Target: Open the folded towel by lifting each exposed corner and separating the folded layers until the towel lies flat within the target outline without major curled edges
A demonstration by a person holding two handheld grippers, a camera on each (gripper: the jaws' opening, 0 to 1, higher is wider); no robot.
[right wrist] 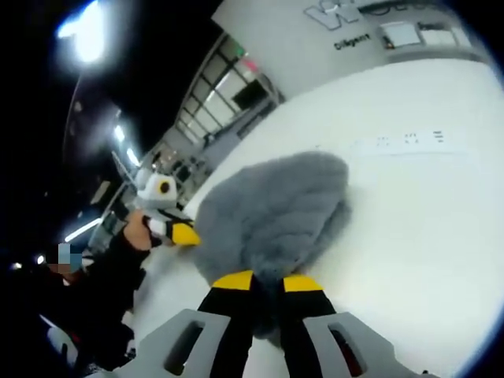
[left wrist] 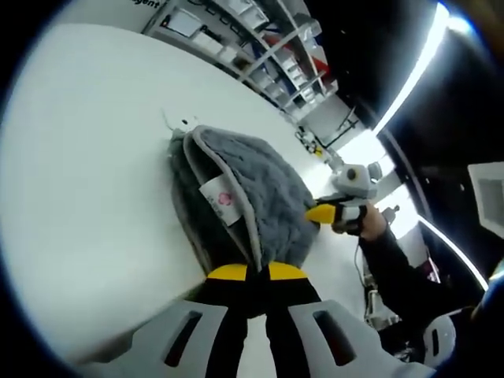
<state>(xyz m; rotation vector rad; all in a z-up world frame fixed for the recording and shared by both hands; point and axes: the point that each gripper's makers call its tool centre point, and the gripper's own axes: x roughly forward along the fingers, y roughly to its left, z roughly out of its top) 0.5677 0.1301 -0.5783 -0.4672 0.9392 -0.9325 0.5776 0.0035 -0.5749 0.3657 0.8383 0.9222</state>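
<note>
A grey fluffy towel (left wrist: 260,197) hangs bunched between the two grippers above the white table (left wrist: 87,157). A pale hem and a small white label (left wrist: 221,198) show on its folded edge. My left gripper (left wrist: 257,272) is shut on the towel's near edge, its yellow tips pressed together over the fabric. My right gripper (left wrist: 323,213) grips the far side, held by a hand in a dark sleeve. In the right gripper view my right gripper (right wrist: 268,282) is shut on the grey towel (right wrist: 276,209), and my left gripper (right wrist: 183,234) holds its left edge.
The white table (right wrist: 425,197) spreads wide around the towel, with small printed marks (right wrist: 409,140) on it. Shelves with boxes (left wrist: 268,47) stand past the table's far edge. A person's dark sleeve (left wrist: 402,276) reaches in from the right.
</note>
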